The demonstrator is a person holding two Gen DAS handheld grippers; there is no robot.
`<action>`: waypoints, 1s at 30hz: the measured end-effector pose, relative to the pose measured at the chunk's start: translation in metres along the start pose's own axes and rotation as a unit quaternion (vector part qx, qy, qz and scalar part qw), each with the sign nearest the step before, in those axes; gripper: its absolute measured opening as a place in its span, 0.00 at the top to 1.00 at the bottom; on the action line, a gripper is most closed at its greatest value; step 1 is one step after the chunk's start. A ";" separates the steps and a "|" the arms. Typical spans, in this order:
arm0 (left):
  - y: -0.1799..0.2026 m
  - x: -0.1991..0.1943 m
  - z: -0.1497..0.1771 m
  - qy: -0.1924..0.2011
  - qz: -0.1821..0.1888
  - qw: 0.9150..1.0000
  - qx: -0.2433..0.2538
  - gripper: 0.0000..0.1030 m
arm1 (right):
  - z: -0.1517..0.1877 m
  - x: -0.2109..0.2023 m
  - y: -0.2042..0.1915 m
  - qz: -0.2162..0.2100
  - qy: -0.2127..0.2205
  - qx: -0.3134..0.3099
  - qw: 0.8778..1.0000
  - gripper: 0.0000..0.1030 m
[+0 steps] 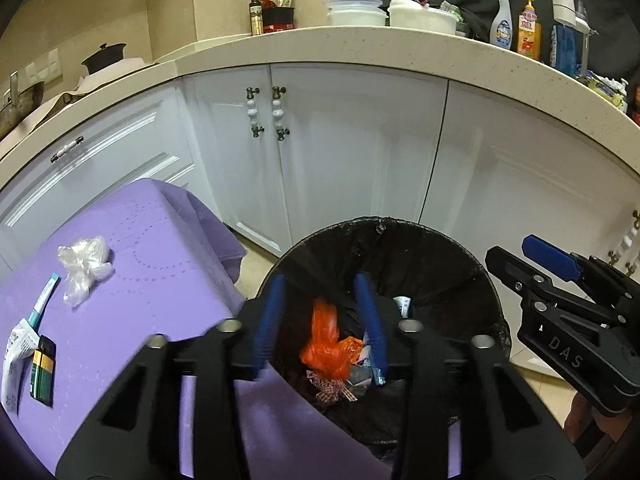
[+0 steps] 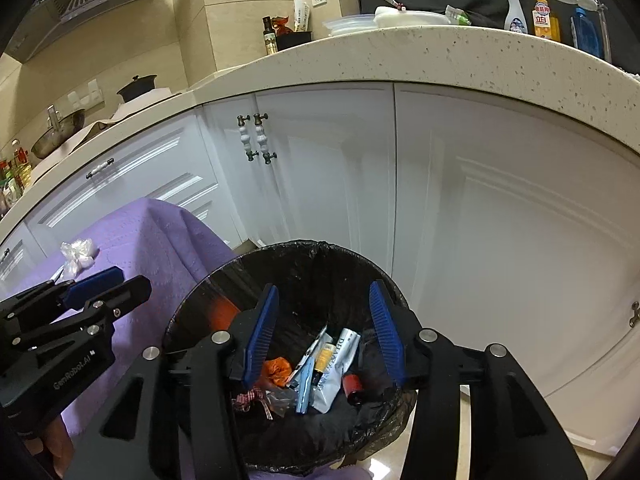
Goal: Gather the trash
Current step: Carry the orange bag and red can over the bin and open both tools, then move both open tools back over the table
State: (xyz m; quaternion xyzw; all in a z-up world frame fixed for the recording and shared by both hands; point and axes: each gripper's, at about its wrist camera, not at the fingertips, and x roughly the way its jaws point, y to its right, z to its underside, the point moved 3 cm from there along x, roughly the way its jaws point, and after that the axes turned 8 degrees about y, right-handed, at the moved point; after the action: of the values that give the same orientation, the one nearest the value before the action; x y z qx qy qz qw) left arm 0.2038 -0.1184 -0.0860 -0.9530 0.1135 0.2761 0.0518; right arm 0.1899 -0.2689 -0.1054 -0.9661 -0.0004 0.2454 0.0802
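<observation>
- Left wrist view: the left claw (image 1: 322, 312) hangs over the mouth of the black-lined trash bin (image 1: 440, 248), its blue pads (image 1: 269, 320) standing apart; a crumpled orange plastic bag (image 1: 326, 344) shows between them, blurred, with no pad pressing on it.
- Right wrist view: the right claw (image 2: 324, 332) is likewise spread wide above the same bin, gripping nothing. Between its pads, down on the liner, lie the collected scraps: a white tube (image 2: 334, 372), a small red-capped item (image 2: 353, 386), a blue wrapper (image 2: 305, 388), an orange scrap (image 2: 276, 370) and a checked ribbon (image 2: 250, 398).
- Just left of the bin, a desk draped in a purple cloth (image 1: 152, 272) carries trash not yet collected: a crumpled clear plastic bag (image 1: 84, 268), a teal-and-white tube (image 1: 42, 302), a green-and-yellow packet (image 1: 43, 368) and a white paper wrapper (image 1: 14, 364).
- Behind the bin stand white cabinet doors (image 1: 344, 152) with knobbed handles (image 1: 280, 114).
- Farthest back, a speckled kitchen counter (image 1: 360, 46) carries bottles, white containers (image 1: 356, 12) and a yellow soap dispenser (image 1: 528, 32).
</observation>
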 end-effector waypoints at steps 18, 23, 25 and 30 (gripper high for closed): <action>-0.077 -0.064 0.013 0.021 -0.065 0.997 -0.037 0.50 | -0.003 -0.011 -0.066 -0.059 0.002 -0.028 0.998 0.43; -0.116 -0.086 0.026 0.018 -0.100 0.993 -0.058 0.49 | 0.002 -0.013 -0.107 -0.093 -0.004 -0.049 0.994 0.42; -0.130 -0.094 0.031 0.018 -0.113 0.991 -0.066 0.49 | 0.004 -0.013 -0.122 -0.106 -0.008 -0.057 0.993 0.42; -0.168 -0.113 0.046 0.013 -0.146 0.986 -0.084 0.49 | 0.012 -0.014 -0.162 -0.140 -0.018 -0.077 0.987 0.42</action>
State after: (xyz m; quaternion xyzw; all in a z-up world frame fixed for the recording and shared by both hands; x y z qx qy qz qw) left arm 0.1283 0.0727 -0.0584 -0.9638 -0.0500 0.2619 0.0102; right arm 0.1785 -0.1074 -0.0837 -0.9551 -0.1564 0.2484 0.0391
